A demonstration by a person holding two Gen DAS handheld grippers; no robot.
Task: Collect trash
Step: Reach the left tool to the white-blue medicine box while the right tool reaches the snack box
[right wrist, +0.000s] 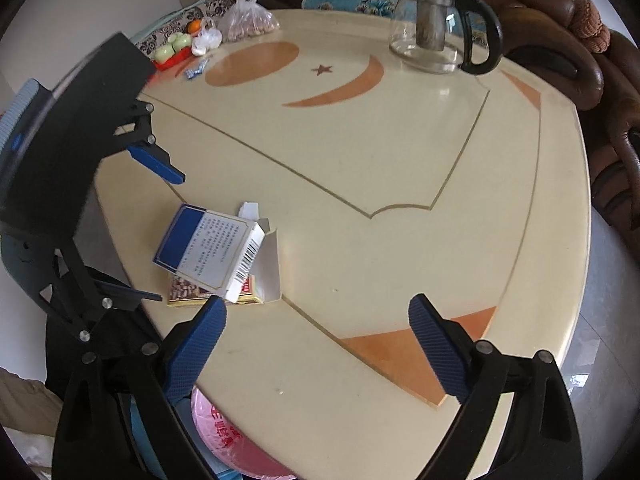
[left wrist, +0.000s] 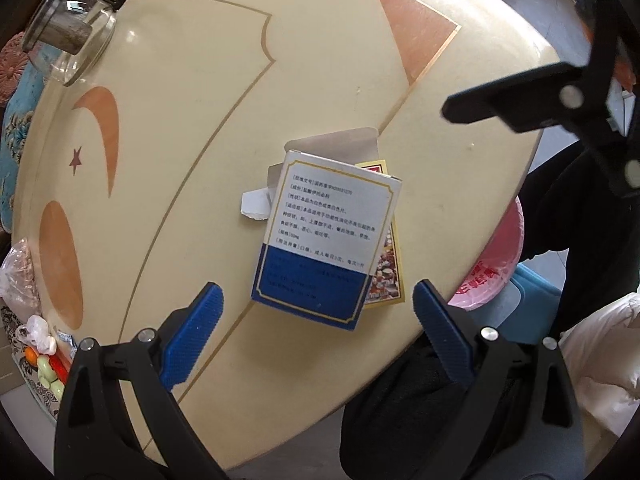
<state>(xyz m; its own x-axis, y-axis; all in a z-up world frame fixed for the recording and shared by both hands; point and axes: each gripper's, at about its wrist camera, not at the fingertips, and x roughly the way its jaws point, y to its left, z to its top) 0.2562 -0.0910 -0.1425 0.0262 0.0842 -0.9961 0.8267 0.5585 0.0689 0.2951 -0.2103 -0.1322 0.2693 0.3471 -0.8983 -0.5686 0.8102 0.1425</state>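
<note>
We're over a round cream table (right wrist: 400, 184) w/ orange inlays (crescent, star, circle, wedges) and thin gold lines; brown leather sofa (right wrist: 592, 80) behind it, w/ patterned cushions along the far edge.

Task item: an opened medicine box (left wrist: 324, 236), white top w/ printed text, blue lower band, end flaps hanging open. It lies flat near the table's near edge, on top of a smaller yellow-bordered packet (left wrist: 386, 276) that sticks out from under it. From the right wrist view the same box (right wrist: 212, 248) shows a barcode on its side, packet (right wrist: 192, 292) underneath.

Left gripper (left wrist: 318, 324): jaws spread wide, blue pads either side of the box's blue end, just short of it, not touching. Holding nothing. In the right view it (right wrist: 160, 236) comes in from the left side, one finger above the box, one low by the packet.

Right gripper (right wrist: 318, 336): also spread wide, empty, above bare tabletop just beside the box; its left pad is near the packet's corner. In the left view its fingers (left wrist: 480, 104) show at upper right.

Below the table edge: a bin lined w/ a pink bag (right wrist: 236, 436) w/ red print, also seen at right in the left view (left wrist: 492, 268).

Elsewhere on the table, well apart from the box: glass teapot (right wrist: 440, 28) w/ black handle and metal infuser, clear bag of nuts (right wrist: 248, 16), small white bag (right wrist: 206, 40), red tray w/ green cups (right wrist: 172, 50) and an orange fruit.
</note>
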